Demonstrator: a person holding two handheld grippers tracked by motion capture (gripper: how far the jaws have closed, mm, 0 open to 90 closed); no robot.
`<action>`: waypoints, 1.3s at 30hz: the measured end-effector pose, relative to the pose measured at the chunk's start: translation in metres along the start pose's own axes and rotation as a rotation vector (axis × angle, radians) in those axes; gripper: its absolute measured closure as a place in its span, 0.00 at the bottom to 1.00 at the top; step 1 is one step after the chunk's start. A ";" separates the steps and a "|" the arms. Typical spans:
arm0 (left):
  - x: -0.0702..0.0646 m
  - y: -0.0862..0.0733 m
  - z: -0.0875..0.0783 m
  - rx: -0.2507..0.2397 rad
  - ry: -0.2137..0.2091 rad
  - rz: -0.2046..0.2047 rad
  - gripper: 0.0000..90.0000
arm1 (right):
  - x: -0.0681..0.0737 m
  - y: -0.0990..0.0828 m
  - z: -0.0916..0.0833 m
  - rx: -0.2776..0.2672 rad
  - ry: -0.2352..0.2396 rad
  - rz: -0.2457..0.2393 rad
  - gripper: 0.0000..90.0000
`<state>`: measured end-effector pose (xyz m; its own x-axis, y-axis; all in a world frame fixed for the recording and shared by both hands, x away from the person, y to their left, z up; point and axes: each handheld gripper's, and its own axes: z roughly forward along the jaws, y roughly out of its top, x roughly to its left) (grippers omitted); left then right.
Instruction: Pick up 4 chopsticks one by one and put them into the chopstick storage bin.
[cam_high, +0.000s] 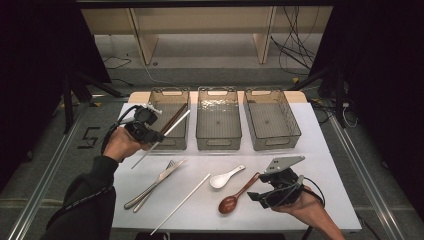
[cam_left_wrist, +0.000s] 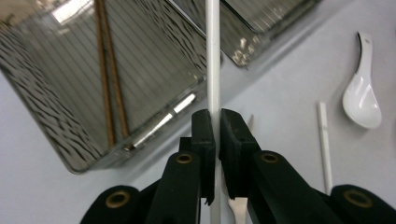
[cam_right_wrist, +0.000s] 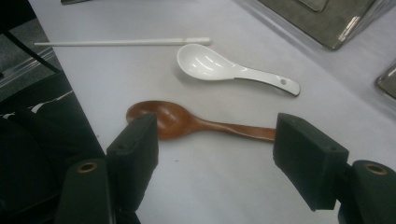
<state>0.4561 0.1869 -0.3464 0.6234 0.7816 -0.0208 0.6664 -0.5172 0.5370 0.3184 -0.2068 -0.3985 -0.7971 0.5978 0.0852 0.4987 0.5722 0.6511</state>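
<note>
My left gripper (cam_high: 156, 136) is shut on a white chopstick (cam_high: 172, 125), held above the table at the front of the left bin (cam_high: 165, 93). In the left gripper view the jaws (cam_left_wrist: 216, 123) pinch the white chopstick (cam_left_wrist: 213, 70) about mid-length. Its far end reaches over the left bin (cam_left_wrist: 56, 135), where brown chopsticks (cam_left_wrist: 109, 79) lie. My right gripper (cam_high: 257, 189) stands open at the front right, just above the handle of a brown wooden spoon (cam_high: 237, 196). In the right gripper view the gripper (cam_right_wrist: 215, 158) straddles the brown spoon (cam_right_wrist: 187, 122) without touching it.
A middle bin (cam_high: 218, 143) and a right bin (cam_high: 272, 142) stand at the back. On the white table (cam_high: 325, 150) lie a white ceramic spoon (cam_high: 226, 177), a second white chopstick (cam_high: 180, 204) and metal cutlery with a fork (cam_high: 155, 182).
</note>
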 end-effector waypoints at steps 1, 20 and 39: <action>0.003 0.003 0.000 -0.003 0.001 -0.006 0.93 | 0.000 0.000 0.000 0.002 0.001 0.004 0.35; 0.041 0.051 0.018 -0.069 0.066 -0.063 0.93 | -0.001 -0.001 0.000 -0.003 0.004 0.003 0.35; 0.074 0.061 0.042 -0.131 0.086 -0.107 0.93 | -0.003 0.000 -0.001 -0.006 0.010 0.008 0.35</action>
<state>0.5598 0.1986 -0.3507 0.5110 0.8595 -0.0141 0.6646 -0.3846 0.6406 0.3200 -0.2094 -0.3979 -0.7968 0.5963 0.0980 0.5028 0.5643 0.6548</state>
